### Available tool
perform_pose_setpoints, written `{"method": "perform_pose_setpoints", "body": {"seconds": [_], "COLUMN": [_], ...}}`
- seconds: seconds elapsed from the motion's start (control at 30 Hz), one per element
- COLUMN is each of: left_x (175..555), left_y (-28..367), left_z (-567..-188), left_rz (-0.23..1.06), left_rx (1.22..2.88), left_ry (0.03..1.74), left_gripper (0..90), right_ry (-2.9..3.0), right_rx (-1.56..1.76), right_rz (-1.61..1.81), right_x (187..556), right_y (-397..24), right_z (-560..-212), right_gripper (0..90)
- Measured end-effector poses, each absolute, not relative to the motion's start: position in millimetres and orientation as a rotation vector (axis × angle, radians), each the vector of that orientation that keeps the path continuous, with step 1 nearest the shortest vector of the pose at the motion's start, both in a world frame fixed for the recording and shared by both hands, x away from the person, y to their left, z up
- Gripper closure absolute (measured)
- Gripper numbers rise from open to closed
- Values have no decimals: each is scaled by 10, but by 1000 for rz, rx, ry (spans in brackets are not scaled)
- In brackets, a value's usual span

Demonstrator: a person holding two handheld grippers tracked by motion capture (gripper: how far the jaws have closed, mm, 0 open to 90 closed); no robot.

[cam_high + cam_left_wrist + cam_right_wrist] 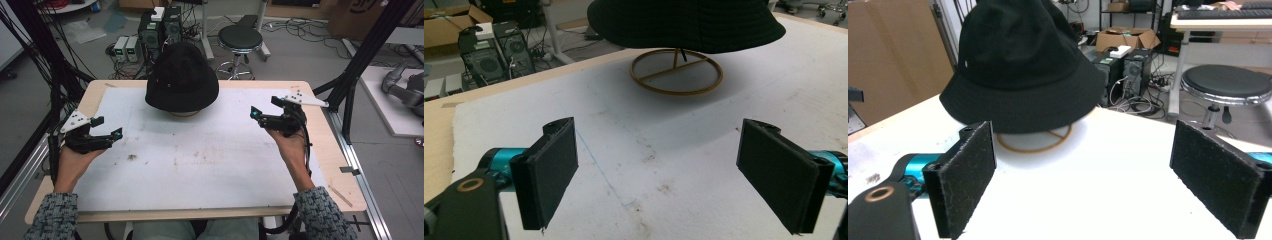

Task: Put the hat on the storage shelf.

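A black bucket hat [182, 76] rests on a stand with a round gold wire base [676, 71] at the far middle of the table. Its brim [686, 25] overhangs the ring in the left gripper view, and the hat [1020, 65] looms large in the right gripper view. My left gripper [107, 127] hovers at the table's left edge, open, pads [551, 175] wide apart with nothing between. My right gripper [263, 107] hangs at the right, right of the hat, open too, its pads [965, 180] empty.
A white mat [200, 150] covers the wooden table [320, 145] and carries a few dark smudges [132, 157]. Beyond the far edge stand a round black stool [240, 39] and computer boxes [160, 27] among floor cables. Black frame posts [367, 45] rise at both sides.
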State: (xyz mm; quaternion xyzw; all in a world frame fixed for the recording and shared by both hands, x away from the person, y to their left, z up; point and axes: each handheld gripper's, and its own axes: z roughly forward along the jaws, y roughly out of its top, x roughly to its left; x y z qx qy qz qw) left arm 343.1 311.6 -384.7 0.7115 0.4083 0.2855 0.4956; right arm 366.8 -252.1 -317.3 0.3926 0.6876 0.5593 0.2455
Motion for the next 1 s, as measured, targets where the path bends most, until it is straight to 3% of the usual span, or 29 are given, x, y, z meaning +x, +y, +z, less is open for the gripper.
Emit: {"method": "perform_pose_setpoints", "body": {"seconds": [0.23, 1.0], "left_x": [3423, 3419], "left_y": [3114, 3114], "left_z": [-3841, -3841], "left_rz": [699, 701], "left_rx": [1722, 1725], "left_ry": [989, 989], "left_gripper": [169, 169], "right_ry": [1851, 1857], "right_rx": [1119, 1141], "right_rz": [1540, 1535], "right_x": [3526, 3509], "right_y": [-2613, -2626], "right_z": [-3399, -3396], "right_gripper": [110, 110]}}
